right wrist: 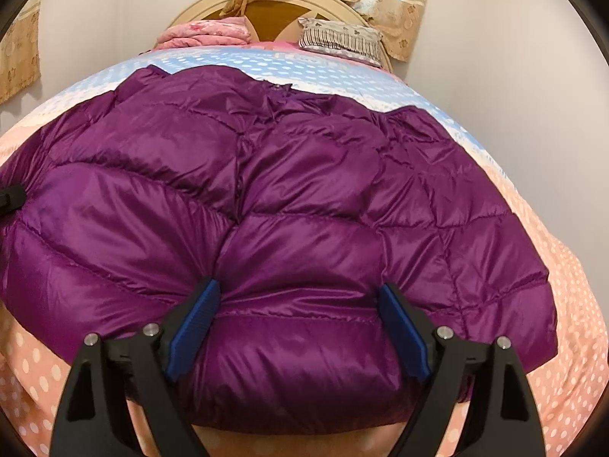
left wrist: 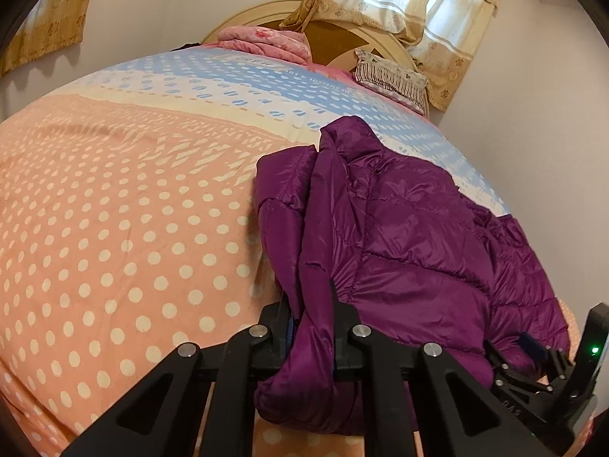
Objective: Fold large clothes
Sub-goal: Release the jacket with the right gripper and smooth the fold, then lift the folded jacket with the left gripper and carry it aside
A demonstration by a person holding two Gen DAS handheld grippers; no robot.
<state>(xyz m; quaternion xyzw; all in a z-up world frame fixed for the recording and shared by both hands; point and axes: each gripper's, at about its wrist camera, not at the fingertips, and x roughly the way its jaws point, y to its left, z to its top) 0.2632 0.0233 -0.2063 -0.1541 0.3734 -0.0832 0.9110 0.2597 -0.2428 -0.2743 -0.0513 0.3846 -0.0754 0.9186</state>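
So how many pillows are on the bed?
1. The striped pillow lies at the head of the bed, right of the folded pink blanket. More may hide behind that blanket or the purple jacket.

The right gripper [right wrist: 298,297] has its jaws spread wide, one blue-padded finger [right wrist: 194,327] at each side of the purple quilted jacket's [right wrist: 266,198] near hem; the fabric bulges between them and both pads touch it, without pinching it closed. The jacket lies spread across the bed [right wrist: 578,304], covering most of the near half of the polka-dot bedspread, its far edge reaching the blue band of the cover. A small black part [right wrist: 11,198] meets the jacket at its left edge. At the head of the bed, a folded pink blanket [right wrist: 201,34] sits left, a striped pillow [right wrist: 342,38] right, below the headboard [right wrist: 266,15] and curtain [right wrist: 388,0].
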